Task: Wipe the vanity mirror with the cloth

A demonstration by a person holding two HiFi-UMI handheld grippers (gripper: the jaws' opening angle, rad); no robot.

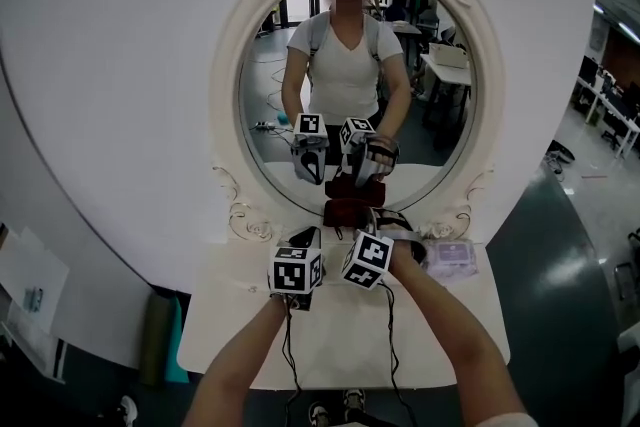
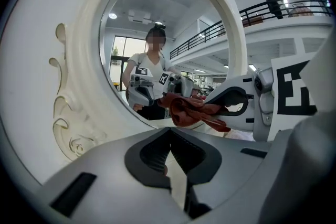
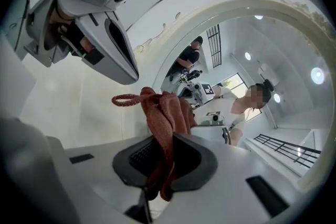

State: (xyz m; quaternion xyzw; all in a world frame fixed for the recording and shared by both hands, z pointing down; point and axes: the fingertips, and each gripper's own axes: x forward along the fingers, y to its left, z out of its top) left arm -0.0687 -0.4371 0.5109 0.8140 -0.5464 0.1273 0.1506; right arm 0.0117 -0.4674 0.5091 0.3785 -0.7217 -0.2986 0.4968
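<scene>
An oval vanity mirror [image 1: 352, 35] in an ornate white frame [image 1: 224, 105] stands at the back of a white table [image 1: 455, 330]. My right gripper [image 1: 374, 219] is shut on a dark red cloth [image 1: 350, 211] that bunches up close to the mirror's lower rim. In the right gripper view the cloth [image 3: 167, 113] sticks up out of the right gripper [image 3: 164, 139], before the mirror's glass [image 3: 247, 65]. My left gripper [image 1: 306, 237] hangs just left of it, shut with nothing between its jaws. From the left gripper [image 2: 169, 136] the cloth [image 2: 191, 110] shows ahead at the right.
A pale packet of wipes [image 1: 456, 256] lies on the table right of my right arm. Cables [image 1: 291, 355] hang over the table's front edge. A teal object [image 1: 176, 340] stands on the floor at the left. The mirror reflects the person and both grippers.
</scene>
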